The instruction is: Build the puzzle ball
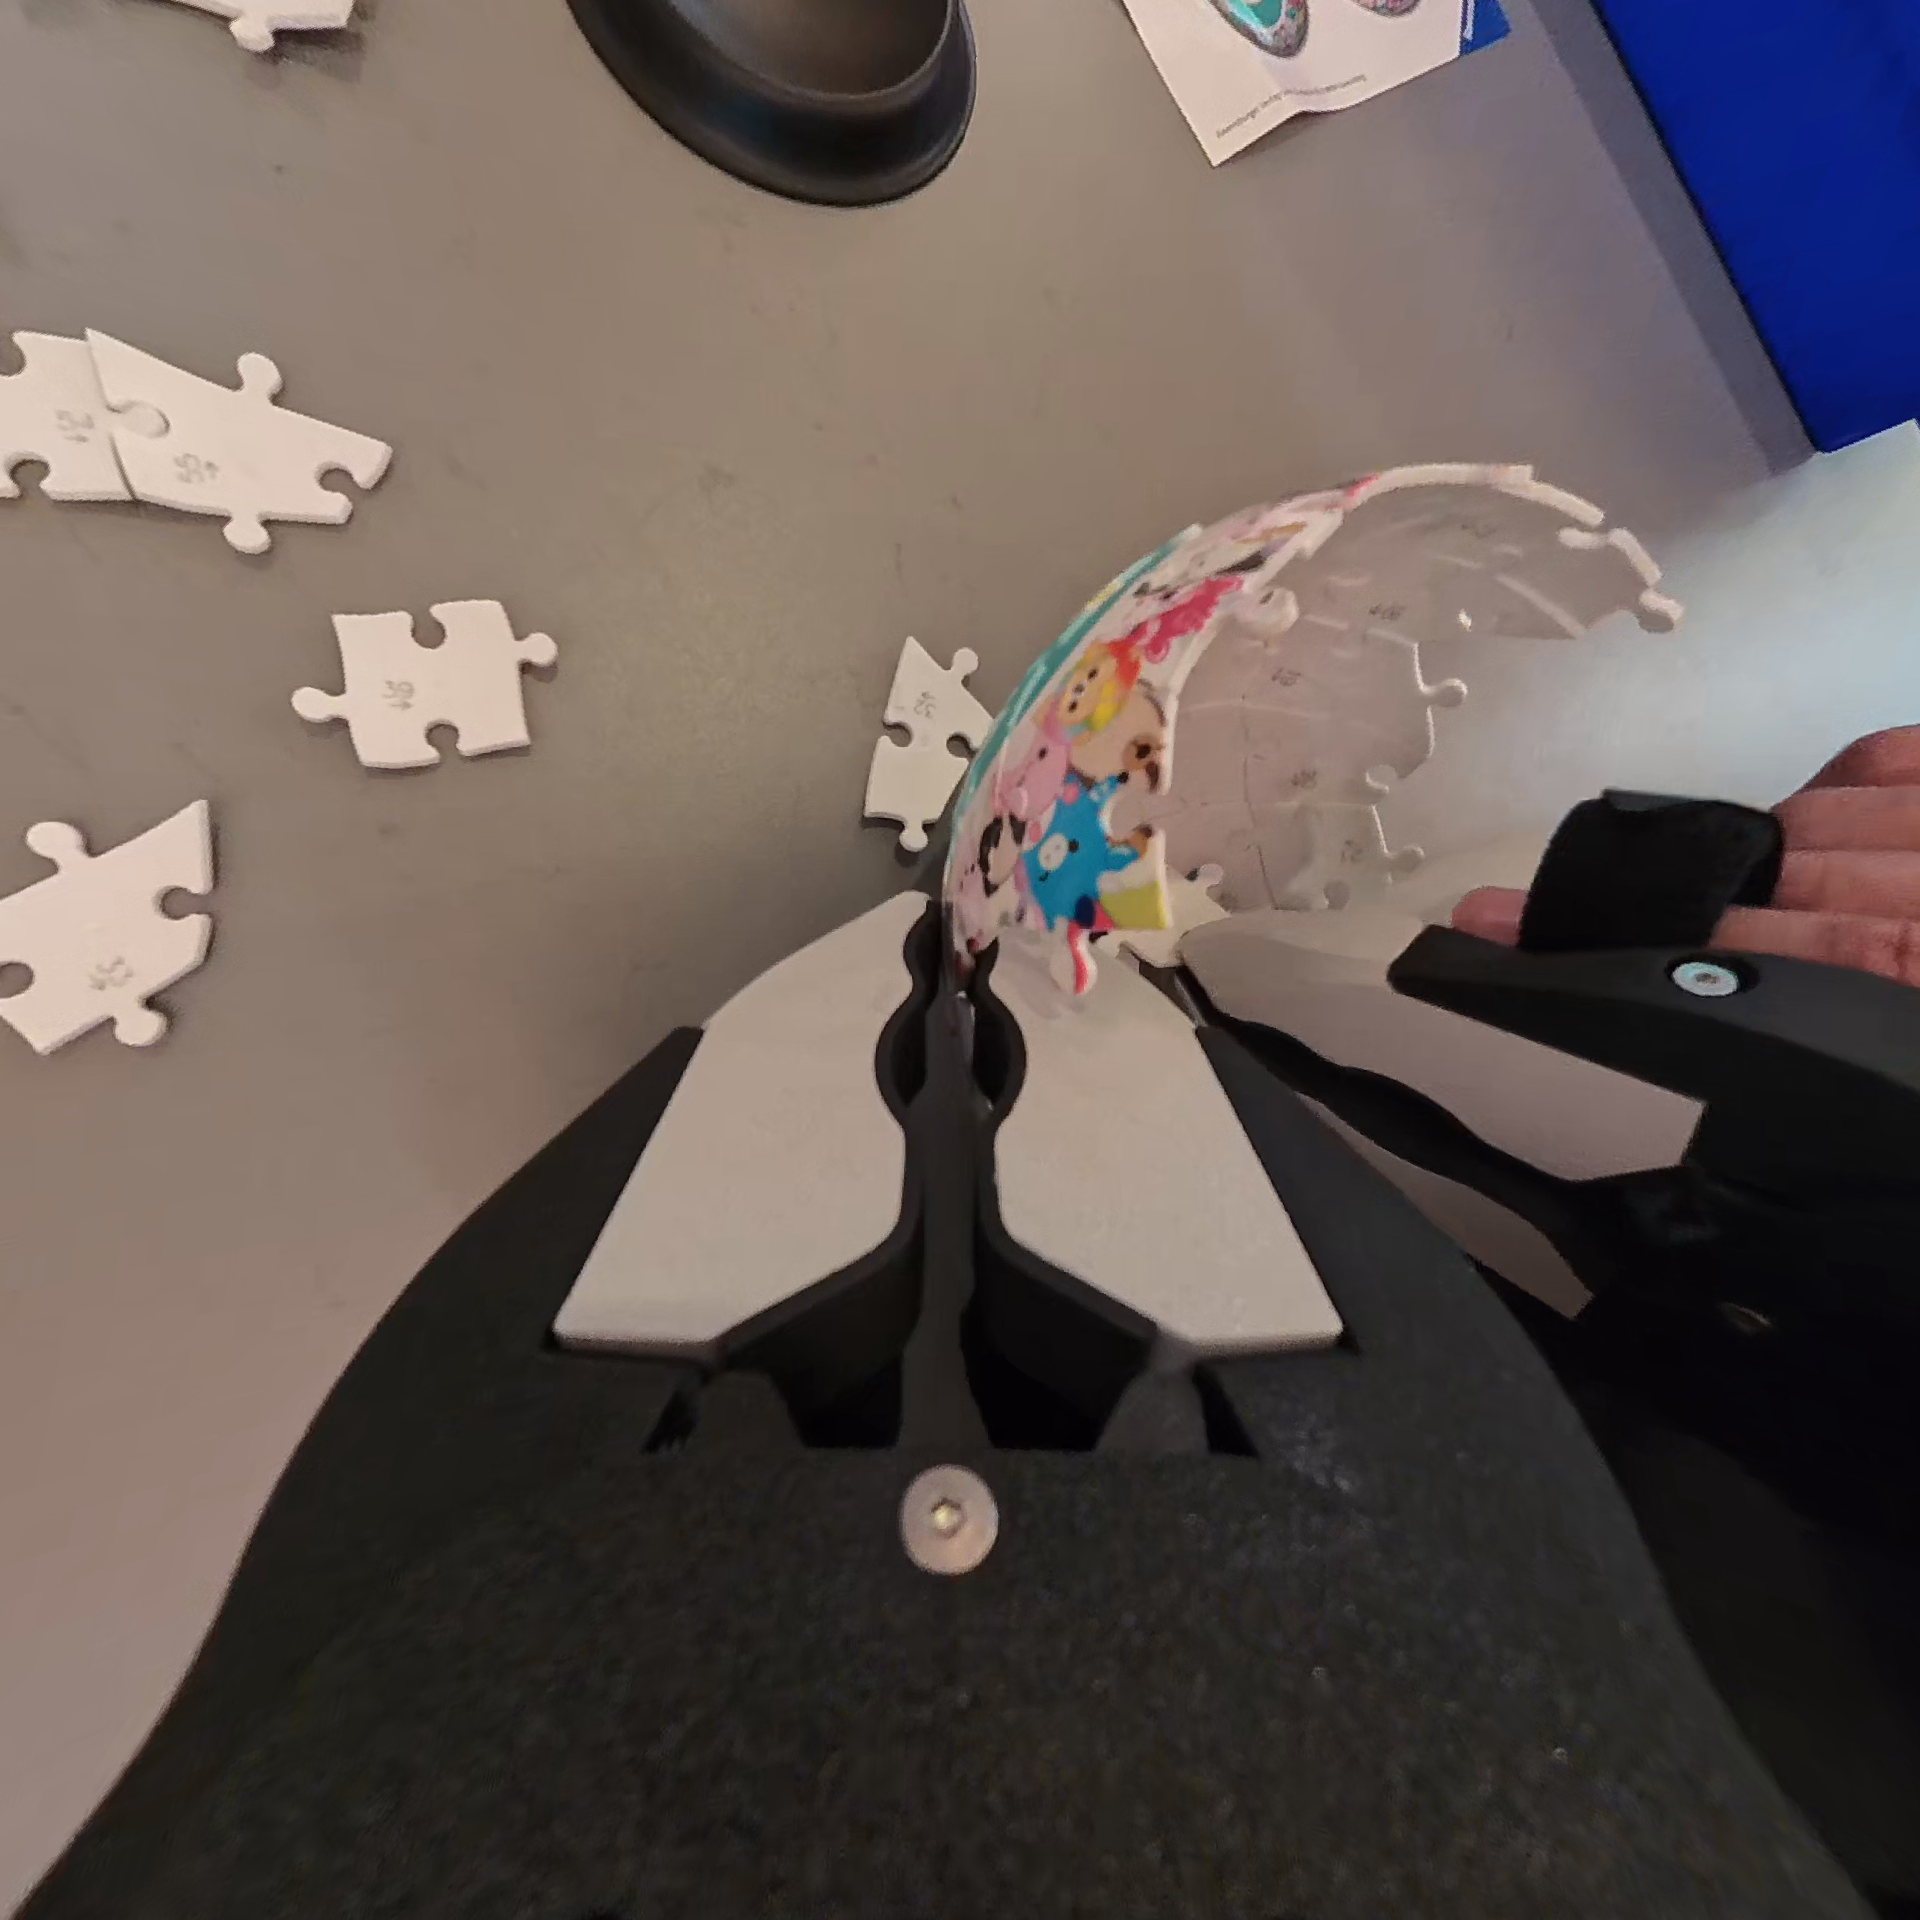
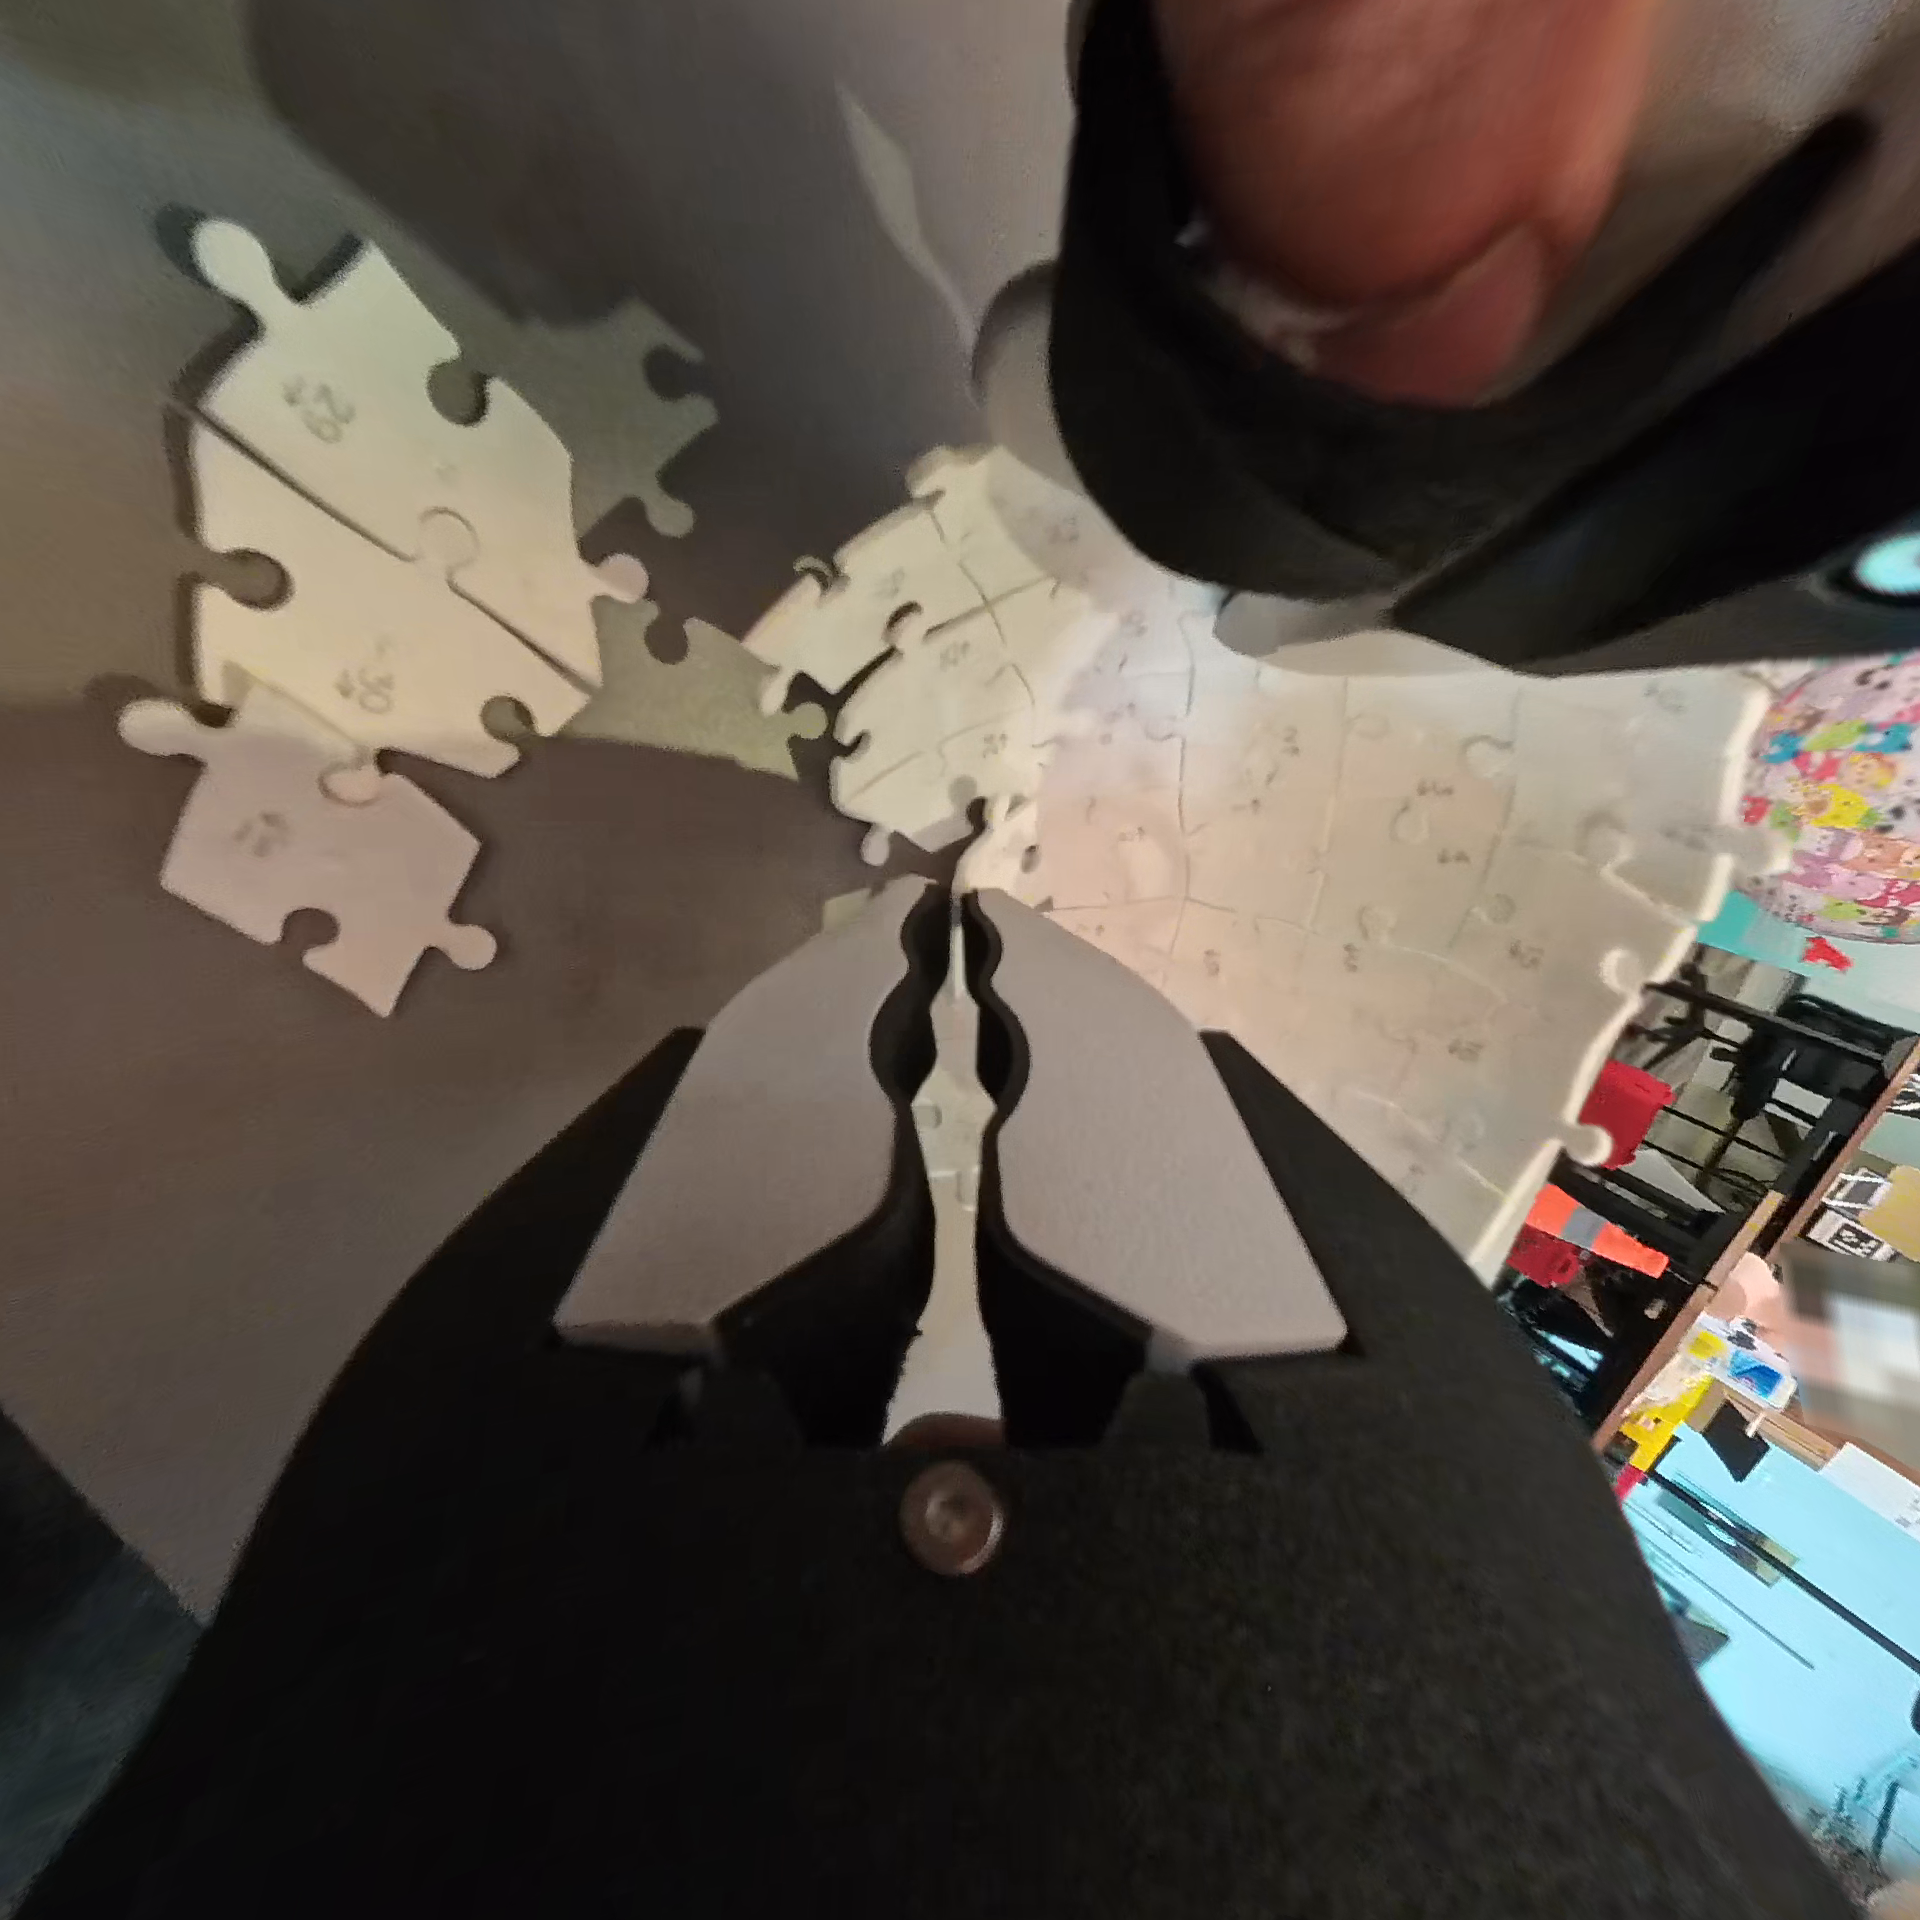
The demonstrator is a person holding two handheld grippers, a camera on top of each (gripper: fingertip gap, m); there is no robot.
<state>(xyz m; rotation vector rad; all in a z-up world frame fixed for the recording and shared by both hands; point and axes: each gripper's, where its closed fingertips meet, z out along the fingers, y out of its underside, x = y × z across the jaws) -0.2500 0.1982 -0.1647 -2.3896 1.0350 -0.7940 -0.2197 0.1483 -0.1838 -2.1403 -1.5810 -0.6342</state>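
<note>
Grey tabletop [image 1: 727, 416] was the backdrop. Half-built puzzle ball [image 1: 1299, 727] sat tilted just past the left gripper [image 1: 961, 951], which was clamped on its lower edge. Right gripper [image 2: 956, 904] was pinched on what looked like a thin white piece at the shell's rim, kinda blurry. Loose white pieces [image 1: 426, 686] lay scattered off left, black bowl [image 1: 810, 94] far back.

a black round base [image 1: 800, 99] is seen at the top edge of the grey table [image 1: 675, 416], a printed leaflet [image 1: 1299, 62] is laid to its right, and a blue panel [image 1: 1787, 208] is glimpsed beyond.
</note>
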